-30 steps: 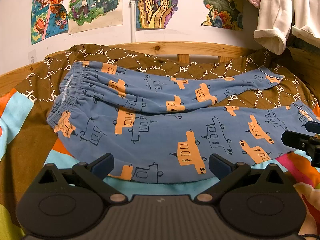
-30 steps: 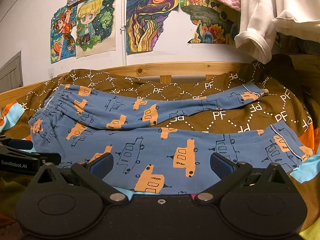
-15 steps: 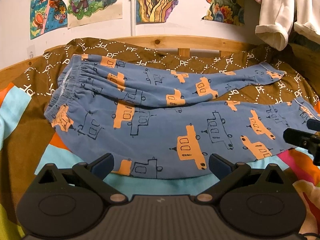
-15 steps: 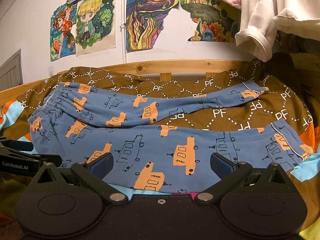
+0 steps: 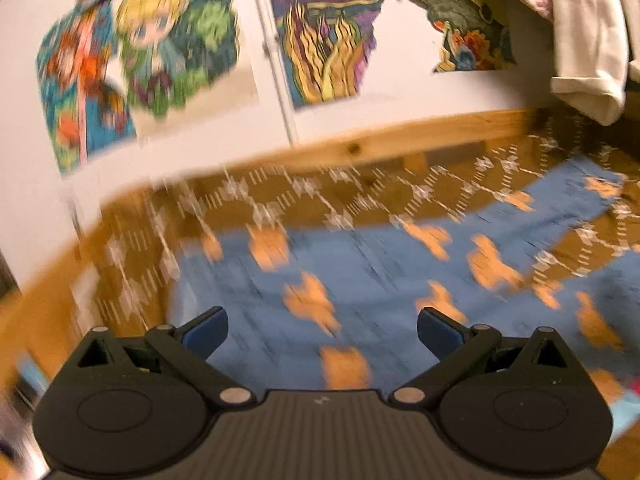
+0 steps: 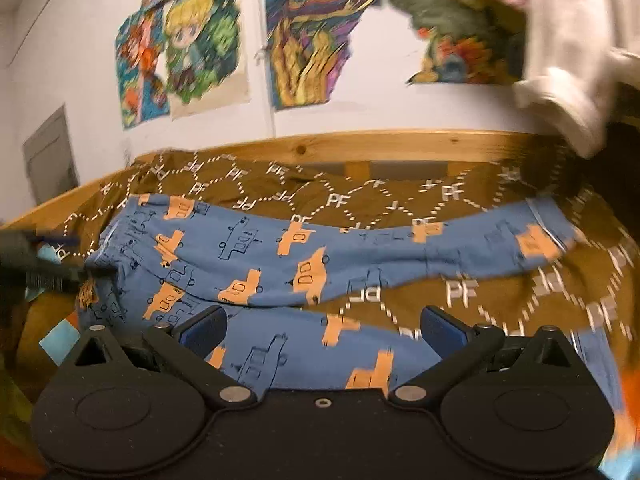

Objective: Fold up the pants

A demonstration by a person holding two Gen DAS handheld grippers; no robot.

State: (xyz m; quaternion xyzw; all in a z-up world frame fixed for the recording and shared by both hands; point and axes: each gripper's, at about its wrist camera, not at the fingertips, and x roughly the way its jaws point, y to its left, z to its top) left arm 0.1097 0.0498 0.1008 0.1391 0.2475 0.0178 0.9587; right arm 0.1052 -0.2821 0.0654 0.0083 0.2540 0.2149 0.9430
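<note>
Blue pants [image 6: 280, 256] with orange bus prints lie spread on the brown PF-patterned bedspread [image 6: 460, 292], waistband at the left, both legs running right. In the blurred left wrist view the pants [image 5: 360, 280] fill the middle. My left gripper [image 5: 322, 326] is open and empty, low over the waistband end. It also shows as a blurred dark shape at the left edge of the right wrist view [image 6: 44, 268], beside the waistband. My right gripper [image 6: 323, 326] is open and empty, over the near leg.
A wooden bed rail [image 6: 360, 146] runs along the back under a white wall with colourful posters [image 6: 312, 36]. A white garment [image 6: 576, 80] hangs at the upper right. A multicoloured sheet [image 6: 60, 340] shows at the near left.
Both grippers have moved forward and closer to the pants. The left one swung left toward the waistband, blurring its view. Both stay open.
</note>
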